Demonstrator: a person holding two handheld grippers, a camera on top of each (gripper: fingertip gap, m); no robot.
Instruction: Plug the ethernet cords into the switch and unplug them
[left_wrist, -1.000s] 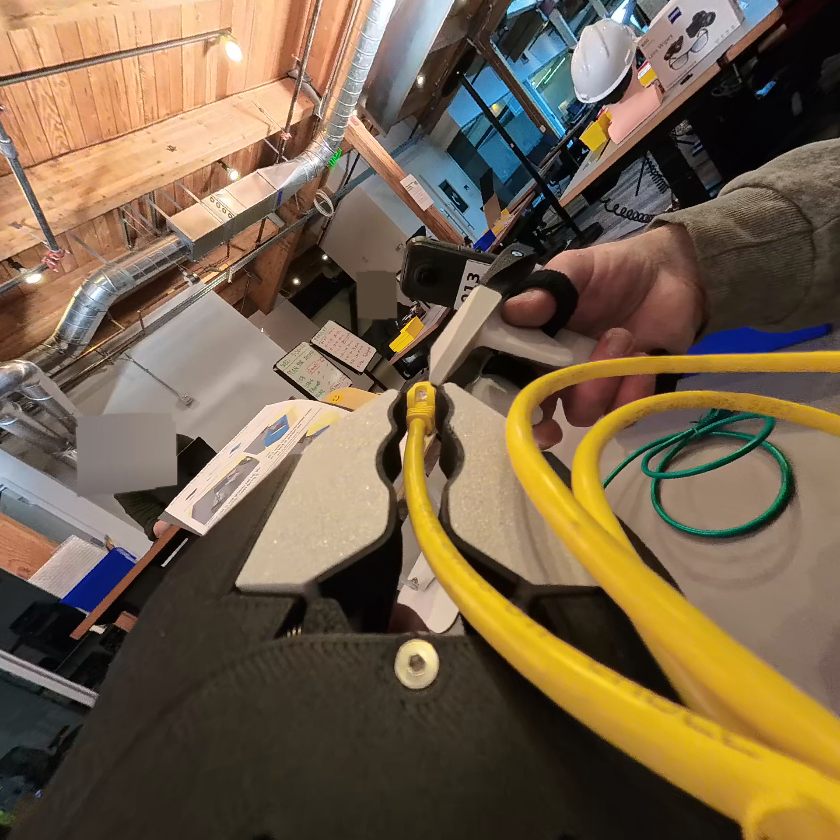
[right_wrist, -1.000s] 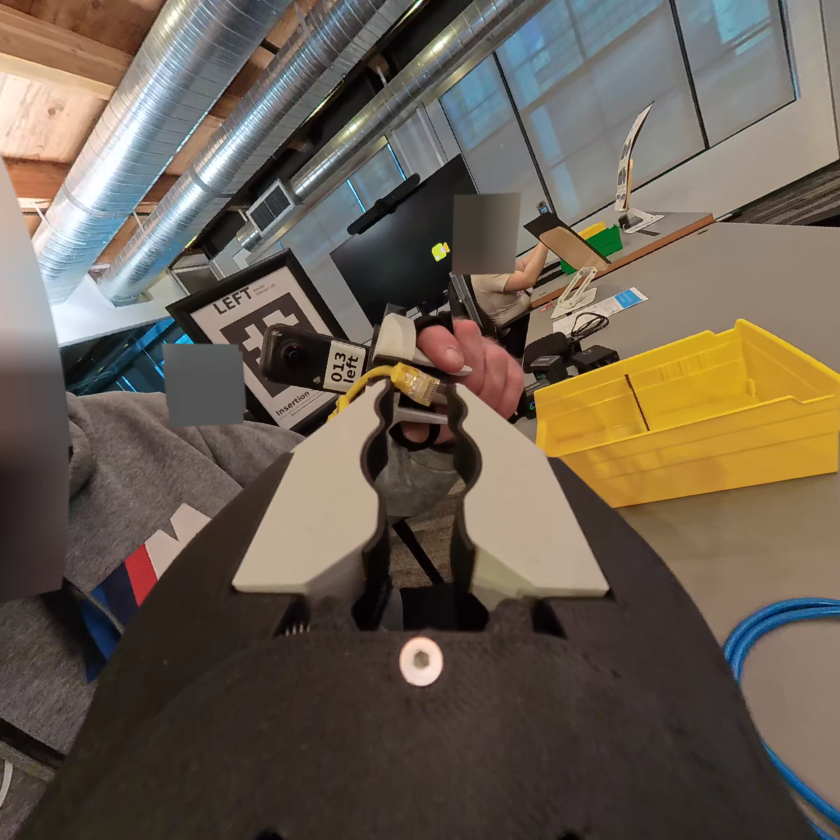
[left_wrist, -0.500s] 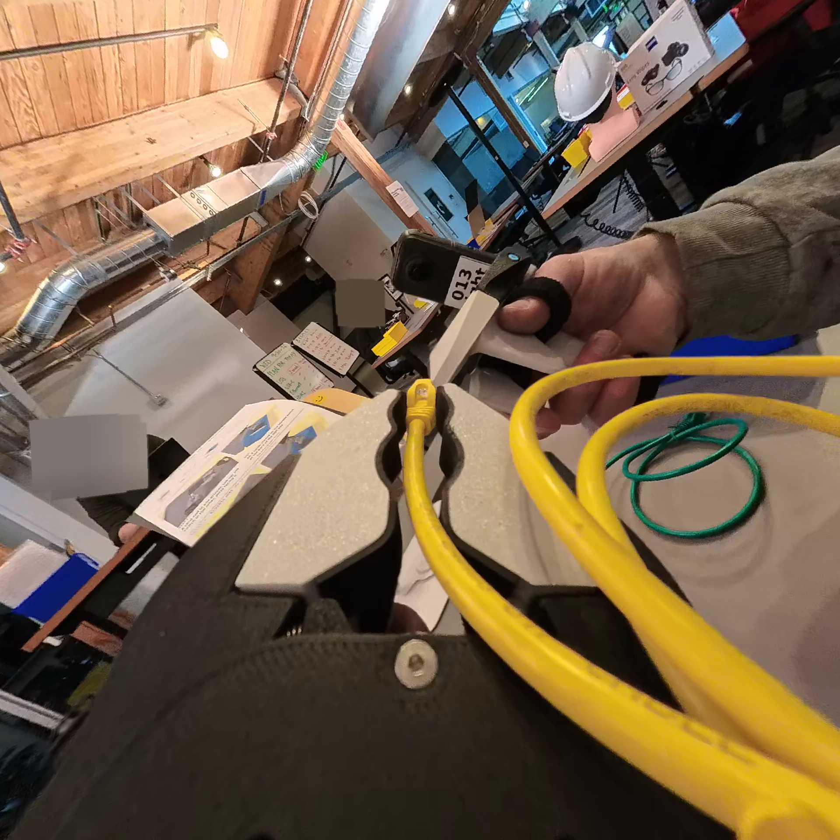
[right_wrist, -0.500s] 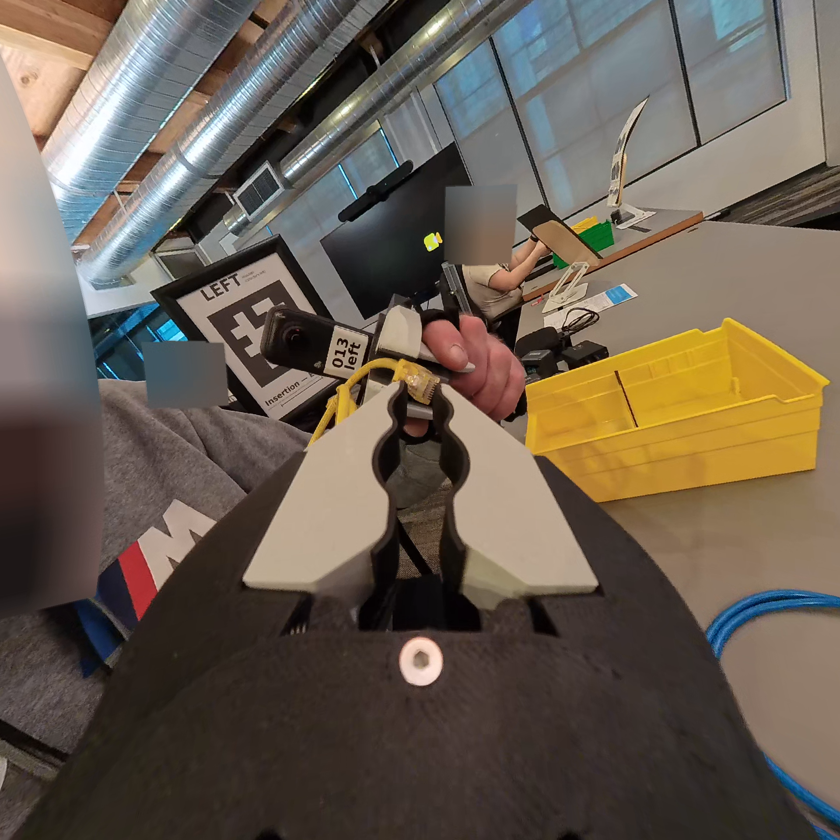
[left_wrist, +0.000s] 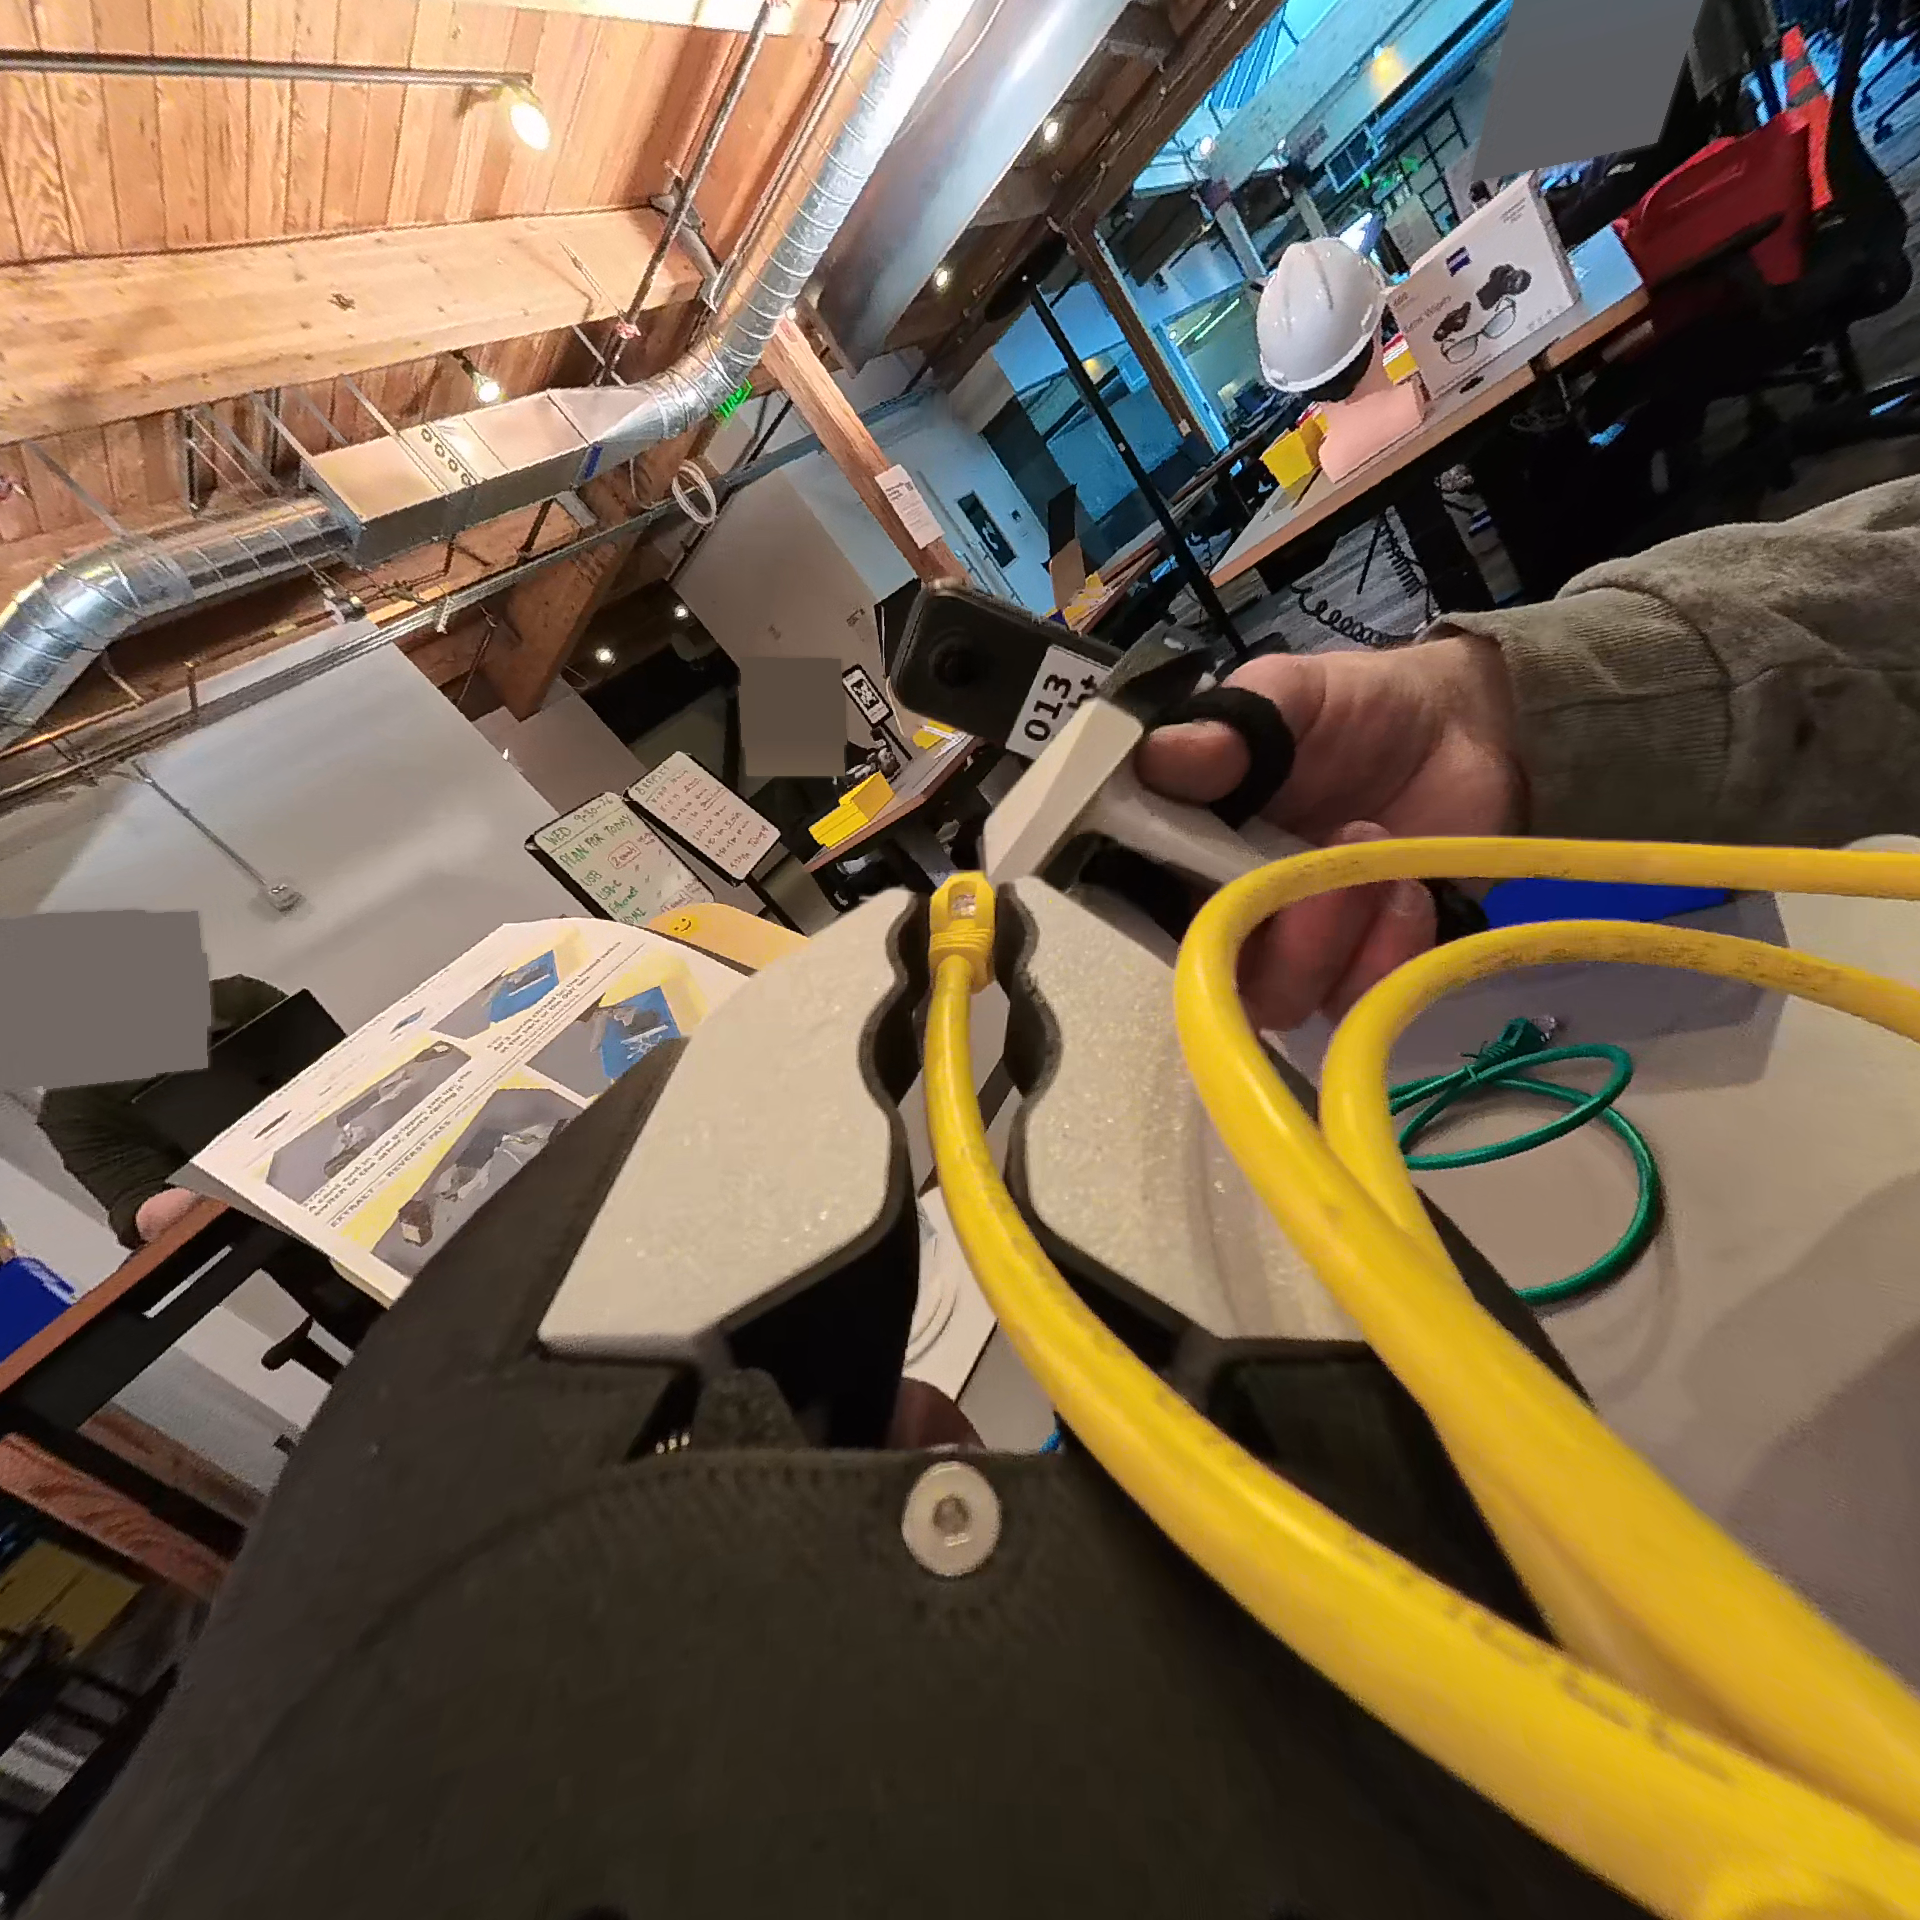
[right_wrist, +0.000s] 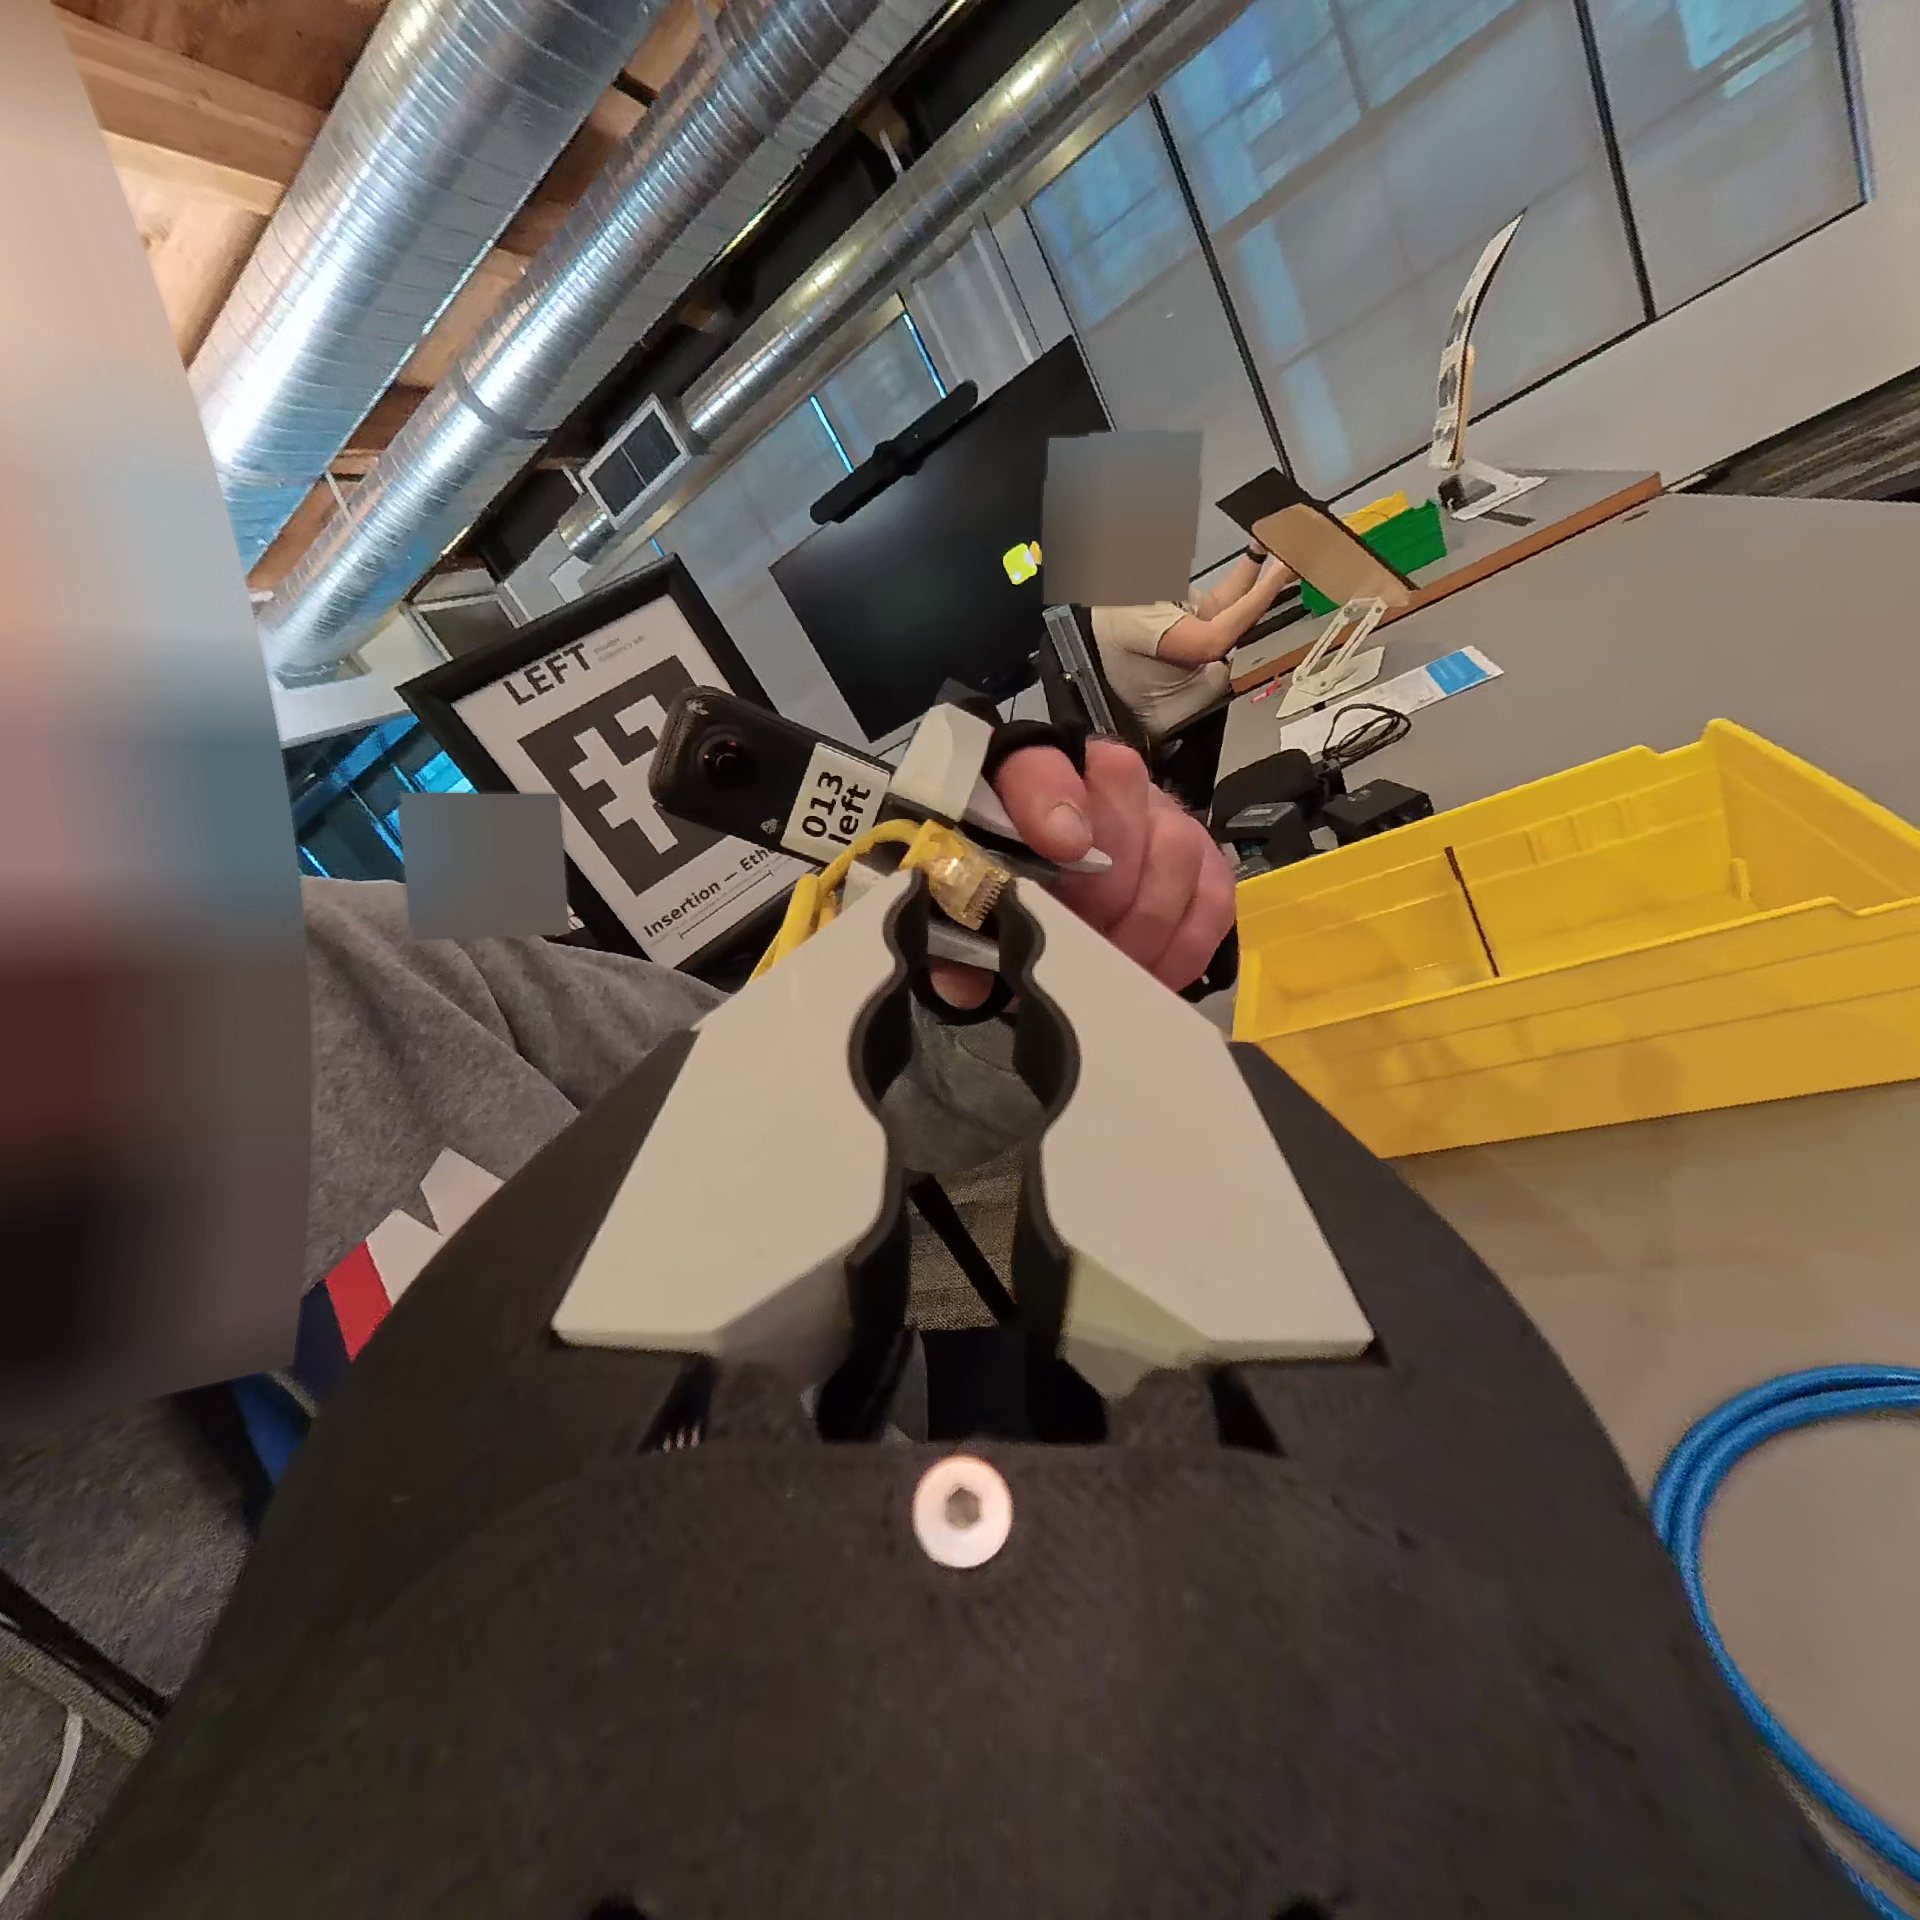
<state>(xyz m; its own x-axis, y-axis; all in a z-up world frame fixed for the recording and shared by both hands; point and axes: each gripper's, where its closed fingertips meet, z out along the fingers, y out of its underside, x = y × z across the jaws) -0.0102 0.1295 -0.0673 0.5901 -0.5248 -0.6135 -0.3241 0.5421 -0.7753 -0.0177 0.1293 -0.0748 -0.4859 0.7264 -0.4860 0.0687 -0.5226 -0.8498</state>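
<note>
Since a second ago, both my grippers are tilting a little while the grip stays unchanged. Left gripper (left_wrist: 964, 914) fingers are pinching the yellow cord (left_wrist: 1039, 1247) just behind its plug (left_wrist: 961, 906), loops draping past. Right gripper (right_wrist: 961, 914) fingers are narrowly parted, the plug sitting at their tips; whether they are touching it, I cannot tell. Green cord (left_wrist: 1538, 1122) is lying on the desk (left_wrist: 1766, 1195).

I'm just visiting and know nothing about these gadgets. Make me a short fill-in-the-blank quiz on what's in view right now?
1. The left gripper is shut on the plug end of a ____ cord.
2. A loose green cord lies coiled on the ____.
3. Beside the yellow bin, a ____ cable lies on the table.

Missing words: yellow; table; blue
</note>
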